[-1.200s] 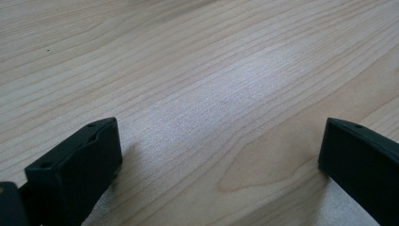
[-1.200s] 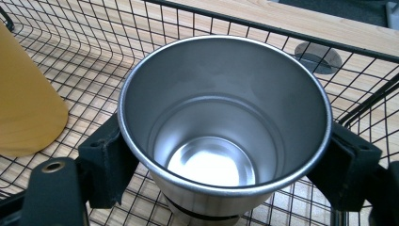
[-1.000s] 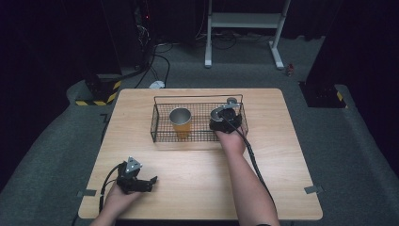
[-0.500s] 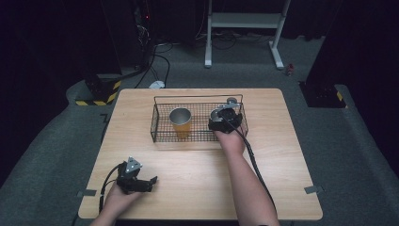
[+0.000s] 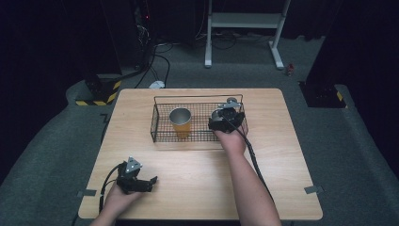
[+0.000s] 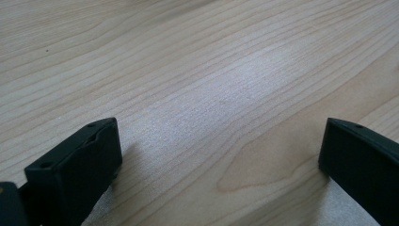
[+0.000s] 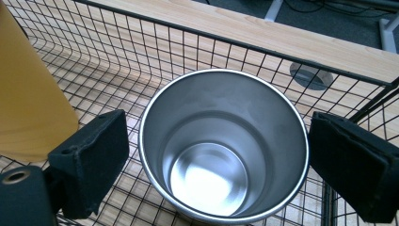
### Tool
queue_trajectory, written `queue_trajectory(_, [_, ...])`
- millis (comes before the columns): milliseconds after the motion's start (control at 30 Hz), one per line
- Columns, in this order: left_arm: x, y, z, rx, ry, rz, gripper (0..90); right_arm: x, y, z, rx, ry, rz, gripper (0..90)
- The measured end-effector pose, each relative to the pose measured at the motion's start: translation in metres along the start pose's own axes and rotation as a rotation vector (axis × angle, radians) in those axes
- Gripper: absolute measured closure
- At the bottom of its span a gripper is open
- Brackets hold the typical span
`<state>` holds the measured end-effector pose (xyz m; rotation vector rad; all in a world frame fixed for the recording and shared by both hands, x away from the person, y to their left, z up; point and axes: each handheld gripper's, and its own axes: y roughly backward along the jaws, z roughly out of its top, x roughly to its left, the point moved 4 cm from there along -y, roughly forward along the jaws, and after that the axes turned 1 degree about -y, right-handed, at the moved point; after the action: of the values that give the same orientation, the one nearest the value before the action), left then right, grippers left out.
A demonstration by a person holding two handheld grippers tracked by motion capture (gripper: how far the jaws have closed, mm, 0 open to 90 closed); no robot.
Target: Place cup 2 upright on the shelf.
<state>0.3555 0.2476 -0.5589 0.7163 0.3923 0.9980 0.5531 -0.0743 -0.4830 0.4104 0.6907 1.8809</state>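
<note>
A black wire basket [image 5: 159,123] stands at the middle back of the wooden table [image 5: 282,141]. Inside it, on the left, is an orange cup [image 5: 180,123] with a steel inside [image 7: 28,94]. My right gripper [image 5: 225,117] hangs over the basket's right end. Seen from the right gripper view, a bare steel cup [image 7: 221,141] stands upright on the basket floor between the black pads [image 7: 94,155], and my right gripper [image 7: 219,143] is open with one jaw on each side of the rim. My left gripper [image 5: 147,182] lies on the table at the front left, open [image 6: 221,155] over bare wood.
A round cable hole [image 7: 310,75] sits in the table just behind the basket's back wall [image 7: 235,42]. Each gripper trails a black cable. The floor around the table is dark grey, with a white stand [image 5: 244,28] behind it.
</note>
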Motion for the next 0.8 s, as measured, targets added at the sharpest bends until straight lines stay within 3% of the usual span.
queue_trajectory(400, [0.000,0.000,0.000,0.001,-0.003,-0.001,0.2,0.000,0.017,0.007,-0.050,0.007,0.000,6.9])
queue_trajectory(800, [0.000,0.000,0.000,0.000,-0.001,-0.001,0.2,0.002,0.049,0.011,-0.116,0.023,0.017,6.9])
